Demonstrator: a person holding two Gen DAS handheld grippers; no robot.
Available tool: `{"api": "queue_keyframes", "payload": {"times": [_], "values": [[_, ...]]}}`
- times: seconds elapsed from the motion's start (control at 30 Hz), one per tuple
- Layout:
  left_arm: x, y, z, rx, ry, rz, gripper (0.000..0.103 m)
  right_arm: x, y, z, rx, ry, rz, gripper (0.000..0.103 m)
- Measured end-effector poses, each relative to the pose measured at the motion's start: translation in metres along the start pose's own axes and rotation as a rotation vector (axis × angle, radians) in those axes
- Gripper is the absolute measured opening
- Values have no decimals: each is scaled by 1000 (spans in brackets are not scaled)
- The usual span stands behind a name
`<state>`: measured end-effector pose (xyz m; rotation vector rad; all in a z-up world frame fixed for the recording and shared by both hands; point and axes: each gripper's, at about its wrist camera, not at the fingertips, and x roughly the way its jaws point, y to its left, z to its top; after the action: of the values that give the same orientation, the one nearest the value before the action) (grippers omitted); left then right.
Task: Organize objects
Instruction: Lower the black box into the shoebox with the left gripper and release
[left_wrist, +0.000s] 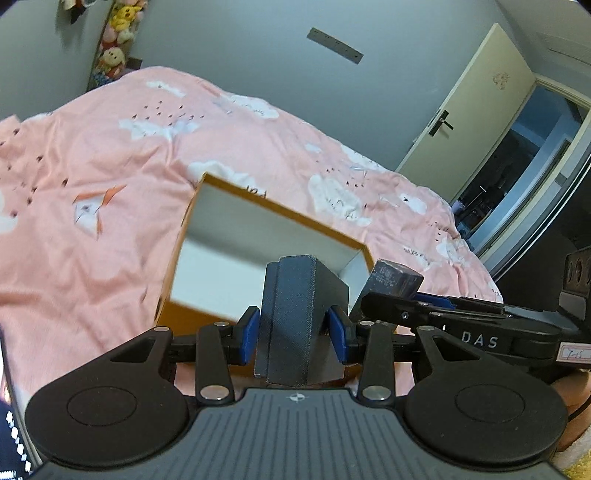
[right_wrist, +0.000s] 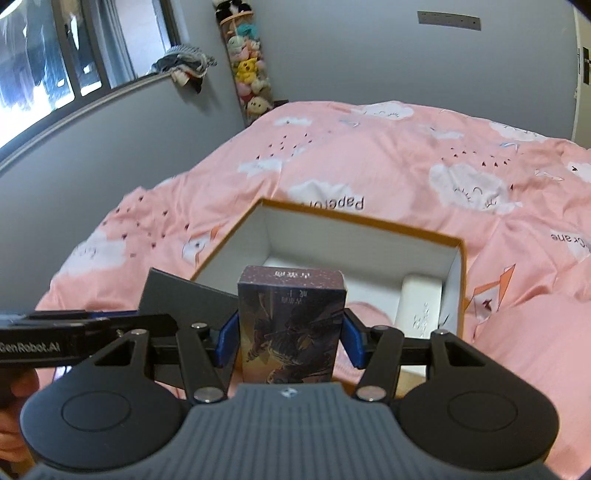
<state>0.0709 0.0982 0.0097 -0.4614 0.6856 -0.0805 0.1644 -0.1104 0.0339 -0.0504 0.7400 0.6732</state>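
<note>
My left gripper (left_wrist: 294, 334) is shut on a dark grey box (left_wrist: 295, 314), held upright above the bed. Just beyond it lies an open orange cardboard box (left_wrist: 207, 317) with a white inside. My right gripper (right_wrist: 290, 339) is shut on a printed card box (right_wrist: 290, 325) with a dark figure on it. The same orange box (right_wrist: 460, 280) sits right behind it, with a white flat item (right_wrist: 421, 306) in its right corner. In the left wrist view the right gripper and its card box (left_wrist: 395, 280) show at the right. In the right wrist view the grey box (right_wrist: 177, 295) shows at the left.
A pink cloud-print quilt (left_wrist: 110, 166) covers the whole bed. Grey walls stand behind it, with a column of plush toys (right_wrist: 247, 70) in the corner. A cream door (left_wrist: 469, 122) stands open at the right. A window (right_wrist: 44, 66) with clothes on its sill is at the left.
</note>
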Motion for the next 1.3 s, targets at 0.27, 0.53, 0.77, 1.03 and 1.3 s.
{"api": "queue_keyframes", "payload": {"times": [0.27, 0.53, 0.77, 1.03, 1.3], "values": [[37, 2, 34, 15, 5, -7, 45, 17, -15, 25, 17, -26, -52, 59], [93, 14, 75, -51, 66, -23, 45, 54, -54, 43, 73, 5, -129, 59], [174, 15, 81, -89, 195, 14, 45, 83, -84, 52, 91, 29, -163, 59], [224, 15, 76, -63, 244, 102, 45, 107, -97, 52, 54, 58, -160, 59], [263, 16, 74, -105, 365, 73, 45, 132, -106, 54, 50, 99, -186, 59]]}}
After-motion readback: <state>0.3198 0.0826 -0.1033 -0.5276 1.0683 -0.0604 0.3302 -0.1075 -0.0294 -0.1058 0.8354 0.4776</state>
